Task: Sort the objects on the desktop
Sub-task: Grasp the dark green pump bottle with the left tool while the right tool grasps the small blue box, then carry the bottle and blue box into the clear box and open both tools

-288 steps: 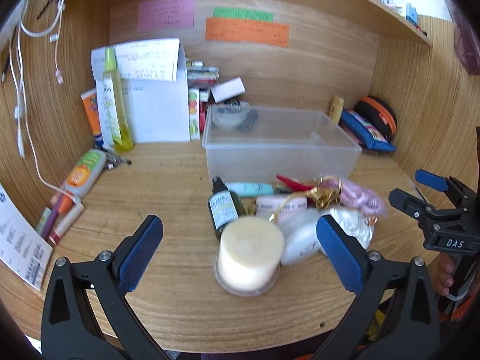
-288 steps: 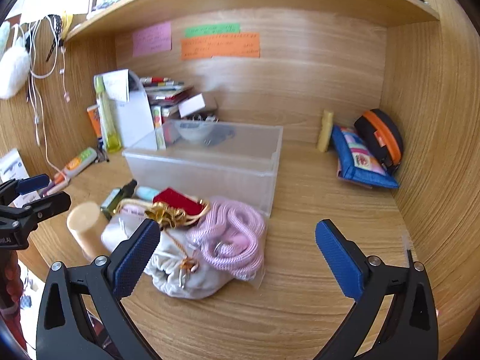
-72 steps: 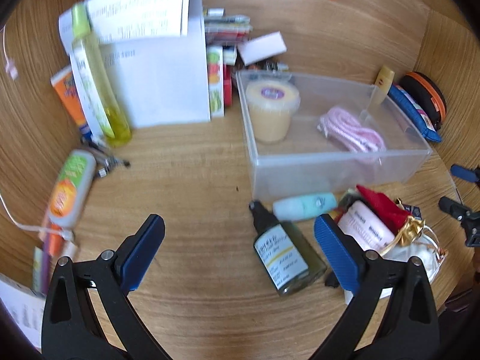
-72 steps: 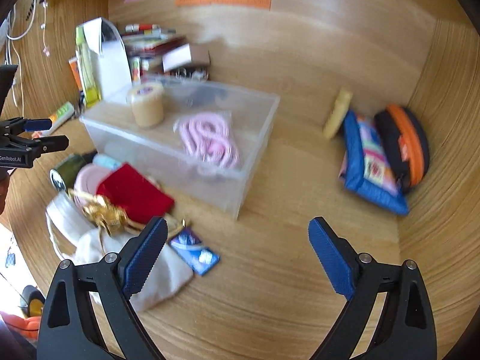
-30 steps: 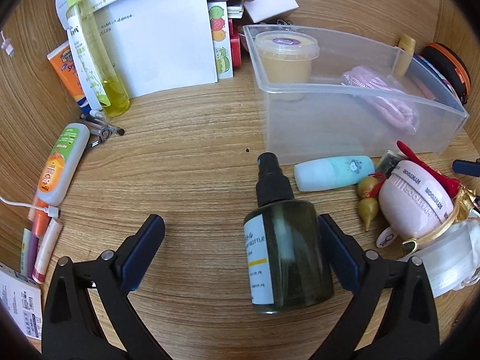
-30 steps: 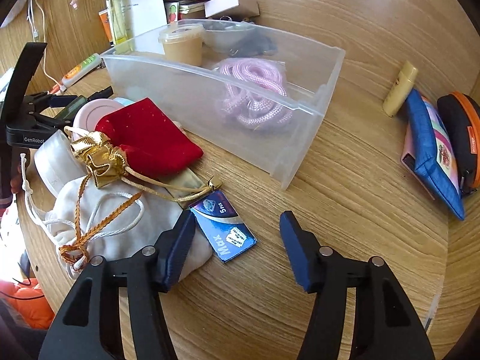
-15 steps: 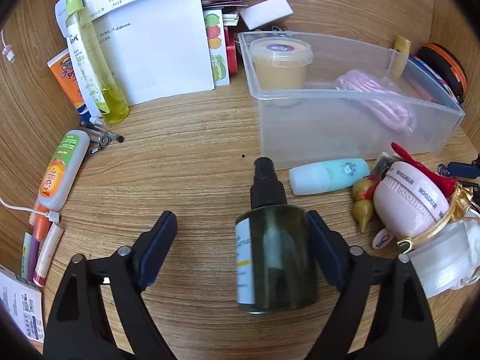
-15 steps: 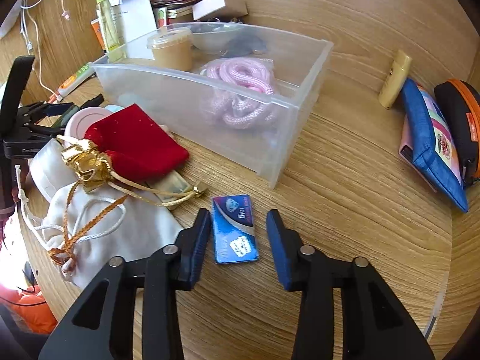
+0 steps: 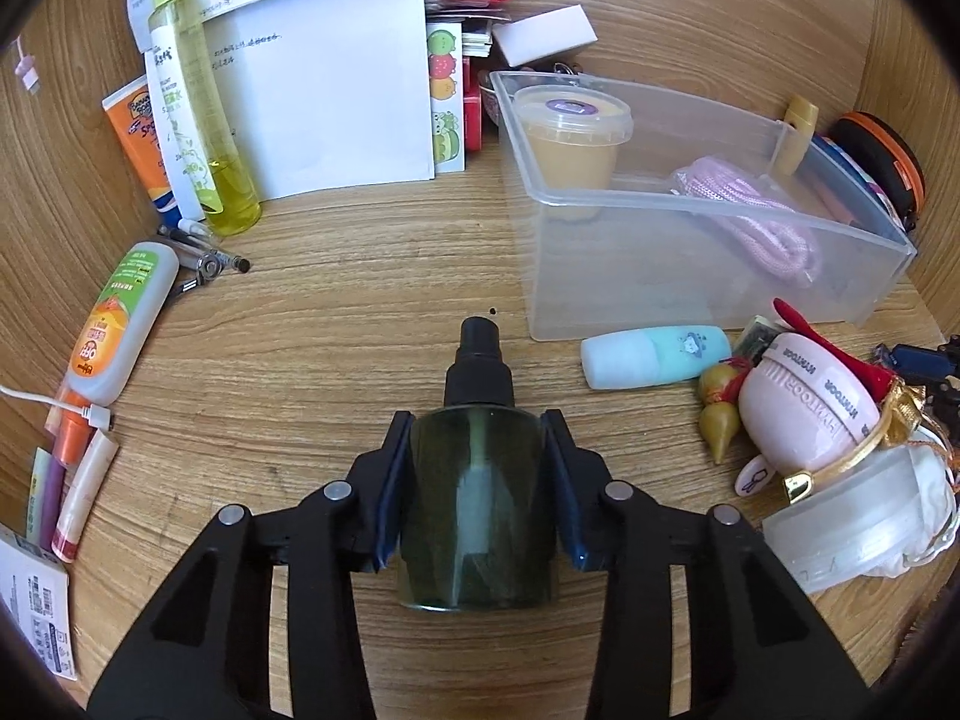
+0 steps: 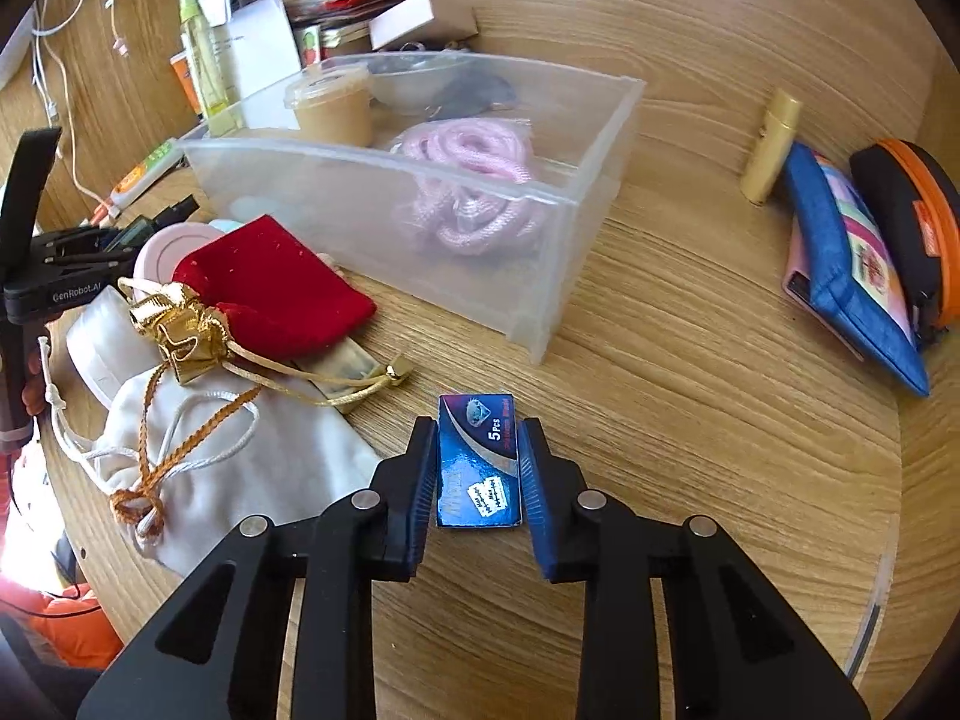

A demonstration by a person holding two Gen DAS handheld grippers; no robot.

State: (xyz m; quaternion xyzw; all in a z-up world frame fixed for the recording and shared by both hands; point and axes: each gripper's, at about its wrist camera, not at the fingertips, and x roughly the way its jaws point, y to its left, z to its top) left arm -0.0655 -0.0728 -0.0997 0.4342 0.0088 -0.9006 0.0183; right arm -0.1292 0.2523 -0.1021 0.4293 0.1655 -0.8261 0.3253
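Grippers are both mid-pickup: left gripper (image 9: 480,492) is clamping the bottle (image 9: 477,504), right gripper (image 10: 477,468) is pinching the packet (image 10: 477,462), both low over the desk; lifting into the bin (image 10: 564,252) likely follows.

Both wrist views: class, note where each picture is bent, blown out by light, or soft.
Left wrist view: the fisheye bows the wooden desk and darkens the corners; the dark green bottle in the left gripper looks slightly soft. Right wrist view: the same bowing, sunlight blows out the lower left edge, and the blue packet in the right gripper stays sharp.
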